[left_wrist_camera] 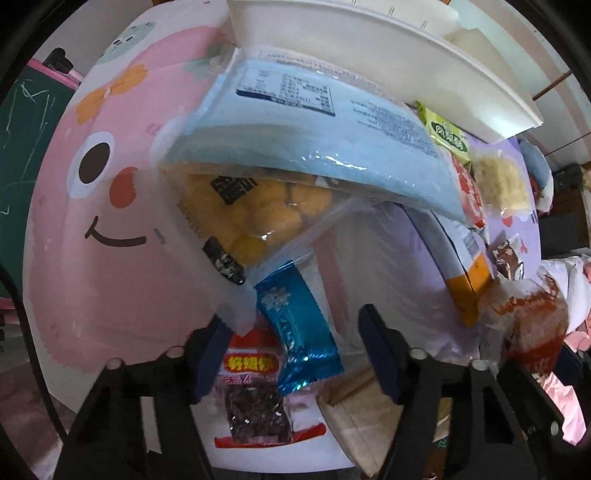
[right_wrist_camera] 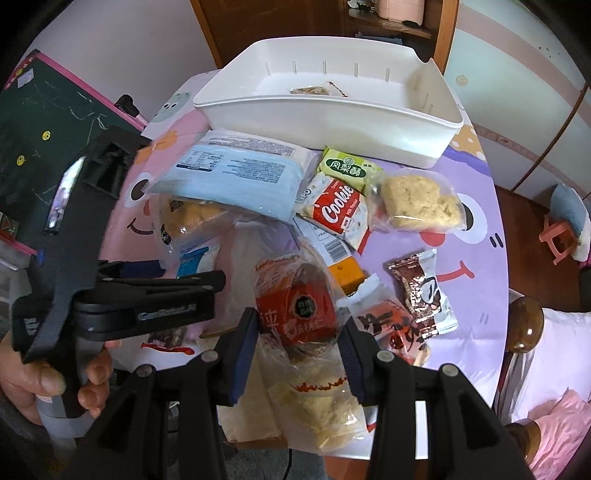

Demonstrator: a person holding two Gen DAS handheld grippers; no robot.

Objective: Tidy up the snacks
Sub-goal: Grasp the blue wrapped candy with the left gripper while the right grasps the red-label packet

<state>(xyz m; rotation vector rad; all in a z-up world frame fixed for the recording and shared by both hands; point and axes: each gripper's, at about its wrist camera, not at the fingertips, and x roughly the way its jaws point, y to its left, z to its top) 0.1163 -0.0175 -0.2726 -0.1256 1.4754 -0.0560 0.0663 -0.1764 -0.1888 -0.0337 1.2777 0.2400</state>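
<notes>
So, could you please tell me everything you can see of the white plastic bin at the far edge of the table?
The white plastic bin is a rectangular, open-topped tub with smooth walls, small slots along its inner back wall and one raised corner. It sits upright on the cartoon-printed tablecloth. Inside lies one small pale wrapped snack. The light blue packet lies at its near wall.

Chalkboard (right_wrist_camera: pixel 40 122), wooden door (right_wrist_camera: pixel 273 26), small pink stool (right_wrist_camera: pixel 559 236)

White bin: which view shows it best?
The right wrist view: the white bin appears whole, rim and inside, with one snack lying in it. The left wrist view catches only its near wall along the top edge.
</notes>
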